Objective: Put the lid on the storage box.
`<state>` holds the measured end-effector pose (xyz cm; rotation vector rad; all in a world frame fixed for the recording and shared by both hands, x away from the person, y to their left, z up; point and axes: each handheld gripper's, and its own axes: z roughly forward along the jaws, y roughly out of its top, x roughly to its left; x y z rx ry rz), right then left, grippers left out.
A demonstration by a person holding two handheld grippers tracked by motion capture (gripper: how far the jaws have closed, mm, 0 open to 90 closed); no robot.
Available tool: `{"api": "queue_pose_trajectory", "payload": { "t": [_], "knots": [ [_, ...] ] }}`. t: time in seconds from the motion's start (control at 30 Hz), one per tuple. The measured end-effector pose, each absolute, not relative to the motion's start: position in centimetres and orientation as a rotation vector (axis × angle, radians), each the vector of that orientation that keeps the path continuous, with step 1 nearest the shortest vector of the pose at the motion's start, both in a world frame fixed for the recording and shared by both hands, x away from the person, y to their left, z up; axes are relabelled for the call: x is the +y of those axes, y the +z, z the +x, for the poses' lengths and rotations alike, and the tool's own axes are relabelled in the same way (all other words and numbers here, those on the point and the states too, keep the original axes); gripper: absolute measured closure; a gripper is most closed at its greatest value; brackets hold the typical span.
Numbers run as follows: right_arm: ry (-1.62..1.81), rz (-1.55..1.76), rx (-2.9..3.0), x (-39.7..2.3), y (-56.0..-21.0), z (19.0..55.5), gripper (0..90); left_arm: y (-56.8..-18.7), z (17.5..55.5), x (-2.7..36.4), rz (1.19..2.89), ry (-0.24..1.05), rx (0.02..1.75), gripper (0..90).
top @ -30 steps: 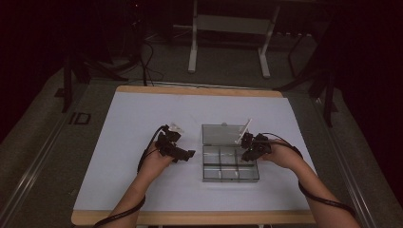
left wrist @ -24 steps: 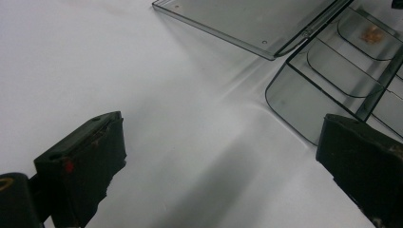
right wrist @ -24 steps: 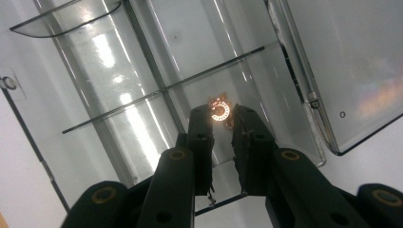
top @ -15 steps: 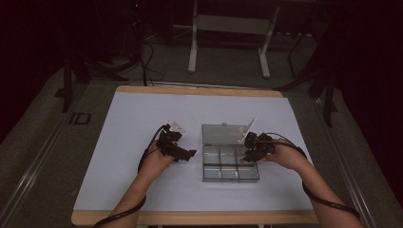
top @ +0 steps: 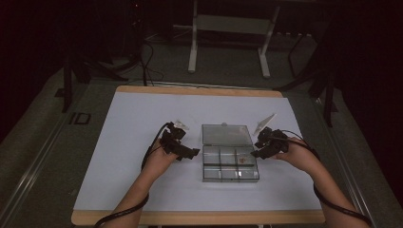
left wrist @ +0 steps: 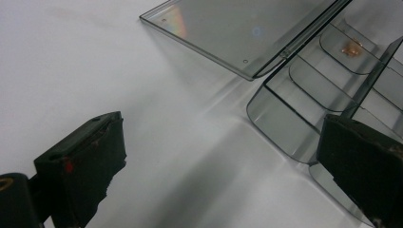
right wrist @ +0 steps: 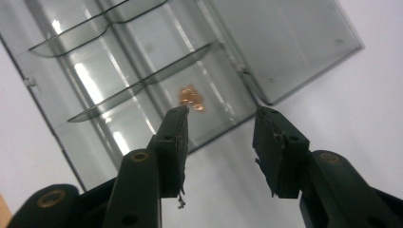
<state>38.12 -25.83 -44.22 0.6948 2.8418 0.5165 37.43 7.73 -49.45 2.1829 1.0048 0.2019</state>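
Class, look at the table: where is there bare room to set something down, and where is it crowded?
Bare white table lies beyond the open clear box, left of the left gripper, and along the near edge. It is crowded mid-table, with the right gripper flanking the box.

box (top: 230, 159): clear, smoky grey plastic
small pieces (right wrist: 191, 98): coppery orange (in one compartment)
table cover (top: 133, 118): plain white
jaws: black

Left gripper (top: 191, 153): black body, pale 3-cornered plate on top, black cable trailing along the bare forearm; 2 blocky black jaws with worn pads, 1 small red mark on the left jaw.
Right gripper (right wrist: 219, 118): black, same plate and cable; 2 jaws with brass-coloured pivot rings and small screw holes.
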Motion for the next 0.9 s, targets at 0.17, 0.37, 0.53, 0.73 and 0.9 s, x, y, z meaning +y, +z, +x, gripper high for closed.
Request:
{"api": "queue_pose_trajectory", "payload": {
  "t": [0.17, 0.37, 0.53, 0.73, 0.9],
  "knots": [
    [0.587, 0.783, 2.775, -27.3, -44.0, 38.3, 53.1, -49.0, 37.8, 7.2, 2.177, 0.188, 1.016, 3.1],
    [0.644, 0.845, 2.708, -28.4, -44.3, 38.2, 52.1, -48.6, 38.8, 6.4, 2.170, 0.187, 0.999, 4.3],
    [0.698, 0.889, 2.634, -29.0, -44.5, 38.3, 49.4, -48.3, 39.9, 5.4, 2.155, 0.168, 1.015, 4.3],
    [0.767, 0.952, 2.557, -29.4, -44.9, 38.8, 44.4, -48.0, 40.9, 3.9, 2.139, 0.156, 1.034, 4.3],
    [0.800, 0.994, 2.493, -29.4, -45.1, 39.5, 43.3, -48.3, 41.6, 2.5, 2.138, 0.170, 1.059, 4.3]
  ]
}}
